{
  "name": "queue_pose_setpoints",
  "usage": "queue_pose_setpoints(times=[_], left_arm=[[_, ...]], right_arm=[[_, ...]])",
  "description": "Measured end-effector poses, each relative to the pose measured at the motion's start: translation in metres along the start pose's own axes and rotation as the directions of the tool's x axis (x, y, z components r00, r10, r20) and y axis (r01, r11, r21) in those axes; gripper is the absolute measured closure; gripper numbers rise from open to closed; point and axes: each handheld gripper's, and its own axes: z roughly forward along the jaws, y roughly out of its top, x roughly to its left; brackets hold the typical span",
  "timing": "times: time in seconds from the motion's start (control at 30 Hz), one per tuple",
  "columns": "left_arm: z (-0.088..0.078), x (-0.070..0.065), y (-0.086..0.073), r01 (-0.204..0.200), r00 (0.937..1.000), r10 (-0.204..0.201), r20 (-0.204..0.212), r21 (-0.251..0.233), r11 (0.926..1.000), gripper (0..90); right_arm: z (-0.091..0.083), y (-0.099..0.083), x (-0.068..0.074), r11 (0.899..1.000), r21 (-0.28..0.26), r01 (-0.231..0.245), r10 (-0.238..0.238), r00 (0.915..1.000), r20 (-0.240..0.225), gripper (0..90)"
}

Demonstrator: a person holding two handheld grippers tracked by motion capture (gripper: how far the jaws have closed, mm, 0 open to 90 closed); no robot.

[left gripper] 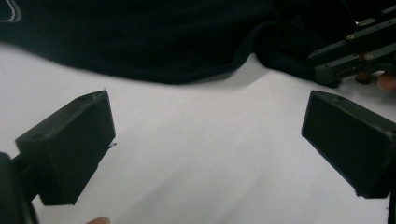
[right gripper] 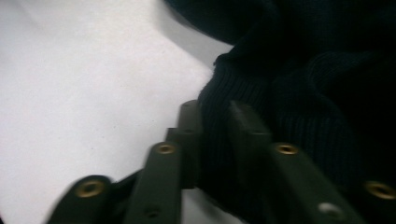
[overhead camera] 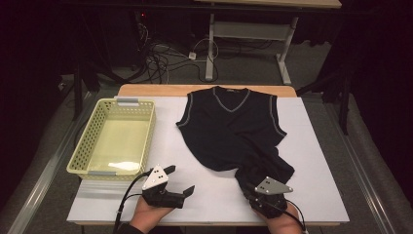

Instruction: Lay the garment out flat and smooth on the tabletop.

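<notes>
A black sleeveless V-neck vest (overhead camera: 234,126) with grey trim lies spread on the white table (overhead camera: 214,200), its lower right corner bunched toward the front. My right gripper (overhead camera: 247,184) is shut on that bunched ribbed hem. In the right gripper view the ribbed hem (right gripper: 299,93) is pinched between the two narrow jaws of the right gripper (right gripper: 215,121). My left gripper (overhead camera: 181,179) rests near the table's front edge, left of the vest. It is open, and the left gripper (left gripper: 205,116) has only bare table between its jaws, with the vest's edge (left gripper: 140,42) lying beyond them.
A pale yellow-green plastic basket (overhead camera: 78,151) stands at the table's left side with nothing in it. Beyond the table's far edge are cables on the floor (overhead camera: 160,61) and the legs of another desk (overhead camera: 210,48). Bare white table lies between the two grippers.
</notes>
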Motion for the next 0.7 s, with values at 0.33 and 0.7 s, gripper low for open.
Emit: queue_pose_setpoints(times=[0.33, 0.7], left_arm=[[0.000, 0.001, 0.000, 0.004, 1.0000, -0.004, 0.004, 0.003, 1.0000, 2.3], [0.000, 0.001, 0.000, 0.003, 1.0000, -0.003, 0.006, 0.004, 1.0000, 3.3]], right_arm=[[-0.005, -0.001, 0.006, 0.999, -0.033, 0.037, -0.039, 0.9986, -0.037, 86.9], [-0.011, 0.012, 0.062, 0.983, -0.114, 0.143, -0.163, 0.9671, -0.195, 86.9]])
